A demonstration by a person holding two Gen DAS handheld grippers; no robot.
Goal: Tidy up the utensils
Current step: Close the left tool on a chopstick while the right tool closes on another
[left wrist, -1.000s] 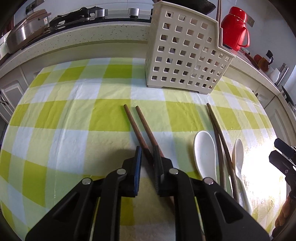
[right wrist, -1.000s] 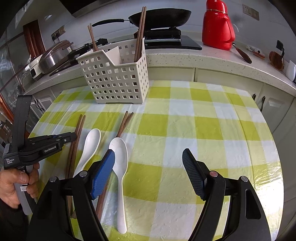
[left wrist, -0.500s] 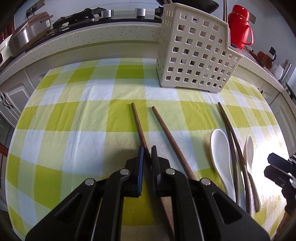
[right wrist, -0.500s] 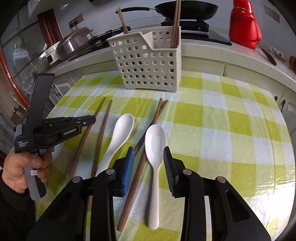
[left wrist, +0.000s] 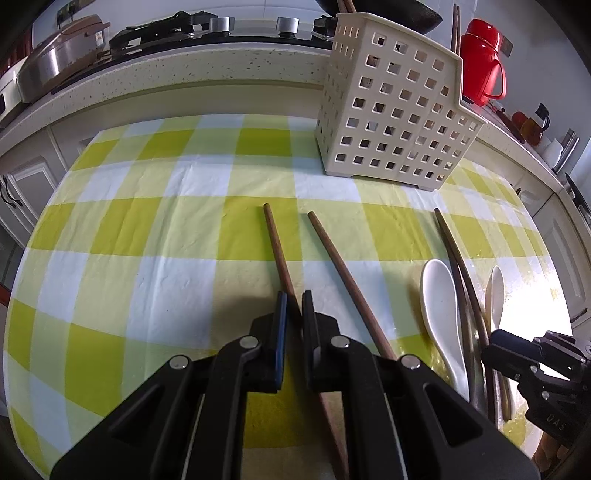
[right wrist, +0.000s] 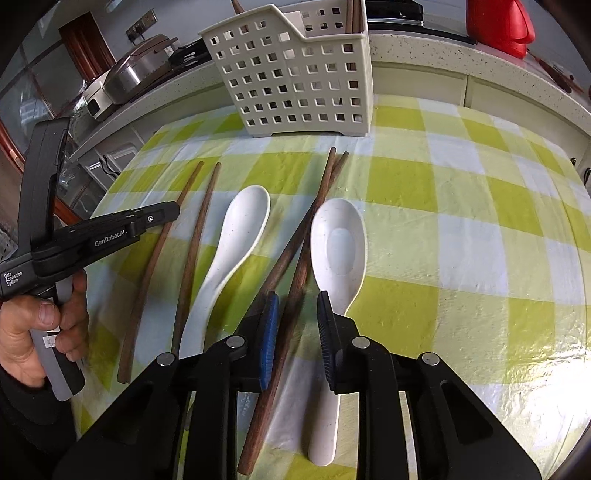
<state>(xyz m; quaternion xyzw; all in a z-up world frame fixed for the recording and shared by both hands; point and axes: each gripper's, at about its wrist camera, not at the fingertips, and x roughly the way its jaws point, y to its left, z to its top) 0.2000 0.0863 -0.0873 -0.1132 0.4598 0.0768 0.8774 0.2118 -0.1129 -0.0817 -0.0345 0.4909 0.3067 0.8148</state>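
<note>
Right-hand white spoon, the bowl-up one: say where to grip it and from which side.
Grip the spoon at its narrow handle, below the bowl, jaws across its width, coming straight down from above: it lies flat, and the chopsticks crowd its left side.

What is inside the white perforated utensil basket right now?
Brown chopsticks stand in the basket, tops poking above its rim; another stick rises at its left. The walls hide the lower contents.

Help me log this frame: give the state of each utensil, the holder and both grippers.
left gripper: shut on left chopstick
right gripper: open, around chopstick pair
neighbouring chopstick: loose, flat
white spoons: flat
holder: upright, holding chopsticks
</note>
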